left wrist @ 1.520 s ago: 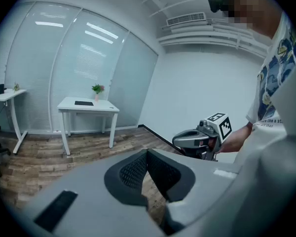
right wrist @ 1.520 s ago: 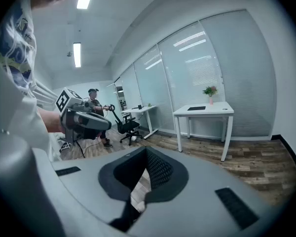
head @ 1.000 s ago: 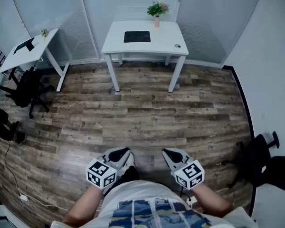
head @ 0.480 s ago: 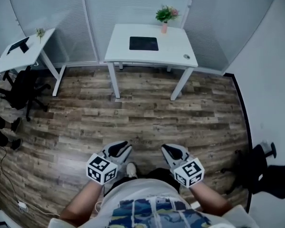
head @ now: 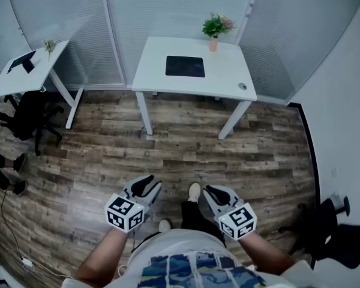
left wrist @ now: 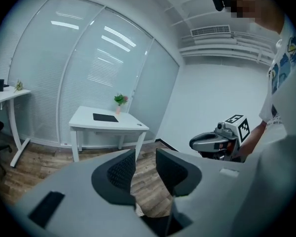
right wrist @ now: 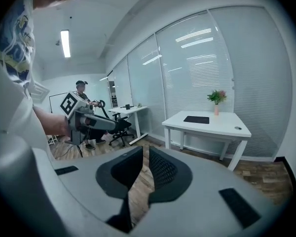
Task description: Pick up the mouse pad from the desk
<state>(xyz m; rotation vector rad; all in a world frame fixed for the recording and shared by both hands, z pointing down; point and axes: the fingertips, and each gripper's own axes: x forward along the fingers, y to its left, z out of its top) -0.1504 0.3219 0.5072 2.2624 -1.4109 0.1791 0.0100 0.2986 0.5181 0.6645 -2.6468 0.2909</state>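
Containers: at the left, a small plant (head: 48, 45) is standing on the far corner of the left desk (head: 15, 83). Its pot is showing too small to make out. To the right, one pink vase (head: 213, 44) is standing at the far edge of the centre desk (head: 222, 83), holding one green plant (head: 216, 24) with pink flowers.

Count, left to right:
- Two white desks are standing along the far glass wall, well apart from each other.
- One dark device (head: 22, 62) is resting on the left desk.
- One black office chair (head: 30, 113) is sitting just beside the left desk. A second black chair (head: 333, 233) is sitting at the near right, by the wall.
- One black mouse pad (head: 185, 66) is lying flat on the centre desk, near its middle and left of the vase, with nothing touching it.
- One small round fitting (head: 242, 86) is sitting near the right edge of the centre desk.

Tongs: two grippers are hanging over the wooden floor (head: 168, 149), near the person and well apart from the centre desk. The left gripper (head: 145, 182) is holding its jaws apart. They have just been opening, and nothing is standing between them. The right gripper (head: 211, 191) is holding its jaws slightly apart, with a narrow gap showing only floor.
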